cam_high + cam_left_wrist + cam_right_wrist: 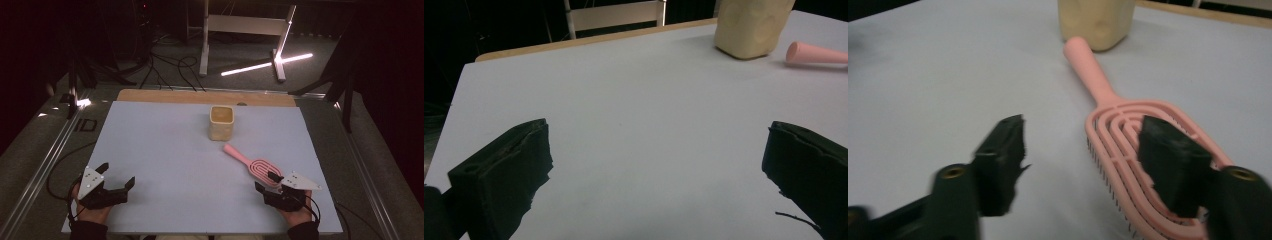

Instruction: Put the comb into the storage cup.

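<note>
Right gripper view: right gripper (1080, 150), jaws spread, straddles the light, stiff pink plastic vented hairbrush (1143, 150); grip its solid handle.

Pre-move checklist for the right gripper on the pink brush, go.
1. Right gripper open: ok.
2. Fingers straddle the pink brush head: not ok, one finger sits over the head, the other off to its side on the table.
3. Fingers pressing on brush: cannot tell.
4. Brush flat on the table: ok.
5. Yellow cup upright, apart from the brush handle: ok.
6. Left gripper open, far from the brush: ok.
</note>
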`<state>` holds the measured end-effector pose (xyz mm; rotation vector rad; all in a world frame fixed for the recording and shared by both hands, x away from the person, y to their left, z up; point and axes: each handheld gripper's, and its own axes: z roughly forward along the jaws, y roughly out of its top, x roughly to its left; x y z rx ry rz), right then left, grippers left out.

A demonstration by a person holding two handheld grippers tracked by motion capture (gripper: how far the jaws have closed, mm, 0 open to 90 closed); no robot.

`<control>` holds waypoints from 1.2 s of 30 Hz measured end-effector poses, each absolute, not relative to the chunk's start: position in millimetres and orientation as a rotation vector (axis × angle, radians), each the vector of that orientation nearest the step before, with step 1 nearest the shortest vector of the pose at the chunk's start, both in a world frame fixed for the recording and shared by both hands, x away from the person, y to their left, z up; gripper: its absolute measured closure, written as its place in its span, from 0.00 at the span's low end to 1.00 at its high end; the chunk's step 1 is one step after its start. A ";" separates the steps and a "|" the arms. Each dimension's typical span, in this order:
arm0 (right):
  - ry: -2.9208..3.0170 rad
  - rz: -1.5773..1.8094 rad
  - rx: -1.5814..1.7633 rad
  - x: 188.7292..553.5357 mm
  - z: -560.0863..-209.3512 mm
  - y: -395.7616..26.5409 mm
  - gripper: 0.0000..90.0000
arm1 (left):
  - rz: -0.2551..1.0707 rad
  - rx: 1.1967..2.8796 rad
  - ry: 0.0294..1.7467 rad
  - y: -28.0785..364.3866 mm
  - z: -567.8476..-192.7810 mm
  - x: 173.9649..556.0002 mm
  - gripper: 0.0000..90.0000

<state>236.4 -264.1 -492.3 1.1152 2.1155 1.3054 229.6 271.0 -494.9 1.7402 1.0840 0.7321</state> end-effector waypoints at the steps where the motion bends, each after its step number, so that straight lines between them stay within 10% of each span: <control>1: 2.118 1.304 1.117 236.7 -492.9 -264.2 0.50 | 0.731 1.740 1.084 270.8 -495.0 229.7 0.00; 10: 2.201 1.224 1.074 240.0 -498.5 -258.6 0.99 | 0.730 1.752 1.084 268.9 -496.4 230.8 0.00; 36: 2.208 0.948 1.248 275.3 -507.3 -272.5 1.00 | 0.725 1.747 1.111 270.3 -499.1 232.1 0.00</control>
